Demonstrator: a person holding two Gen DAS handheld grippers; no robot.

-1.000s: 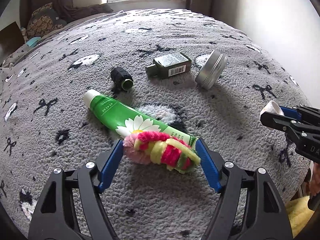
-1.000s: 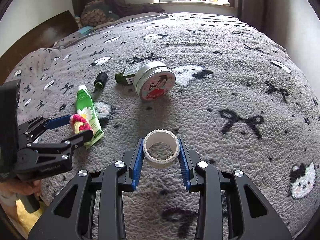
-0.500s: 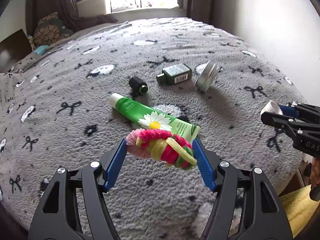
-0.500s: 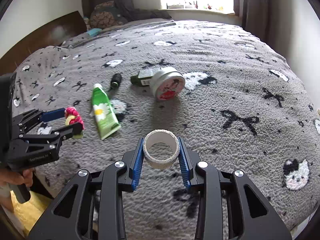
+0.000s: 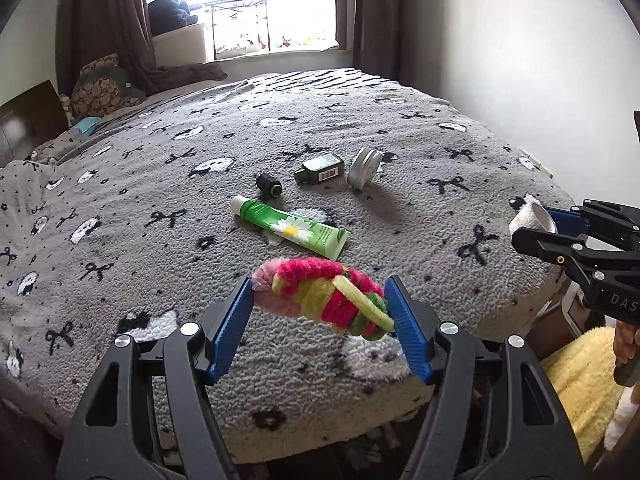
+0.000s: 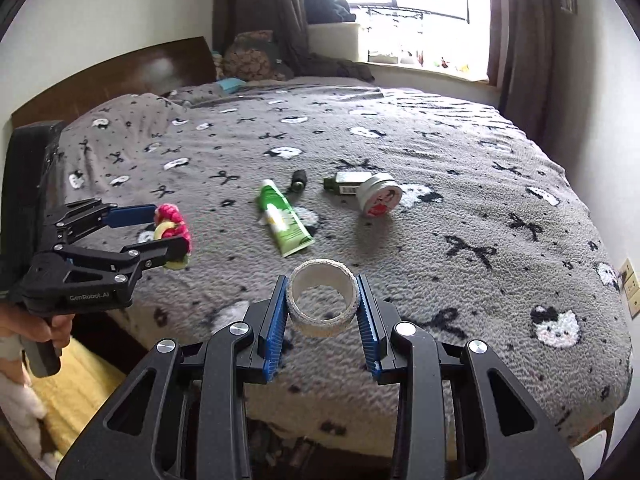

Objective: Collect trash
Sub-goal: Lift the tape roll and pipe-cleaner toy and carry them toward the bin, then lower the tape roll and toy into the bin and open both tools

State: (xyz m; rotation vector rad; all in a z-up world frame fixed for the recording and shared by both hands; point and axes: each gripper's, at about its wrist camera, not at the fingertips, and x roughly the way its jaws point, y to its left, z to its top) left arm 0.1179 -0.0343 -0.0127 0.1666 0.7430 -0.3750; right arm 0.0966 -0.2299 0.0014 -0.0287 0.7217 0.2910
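My left gripper (image 5: 319, 300) is shut on a fuzzy pink, red and yellow-green bundle (image 5: 320, 295), held in the air above the near edge of the bed. The same bundle (image 6: 172, 227) and left gripper (image 6: 158, 232) show at the left of the right wrist view. My right gripper (image 6: 322, 303) is shut on a white tape roll (image 6: 322, 303), also lifted over the bed's edge; the roll (image 5: 530, 218) shows at the right of the left wrist view. On the grey blanket (image 5: 160, 184) lie a green tube (image 5: 290, 227), a black cap (image 5: 269, 184), a dark green bottle (image 5: 320, 169) and a round tin (image 5: 364, 167).
The bed fills most of both views, with a wooden headboard (image 6: 112, 76) and cushions (image 6: 250, 58) at its far left. A window (image 5: 264, 0) with dark curtains lies behind. White wall (image 5: 520, 60) runs along the right. A yellow mat (image 5: 580, 376) lies on the floor below.
Both grippers have risen and pulled back from the bed with the bundle and the tape roll. The items on the blanket now look smaller and farther away.
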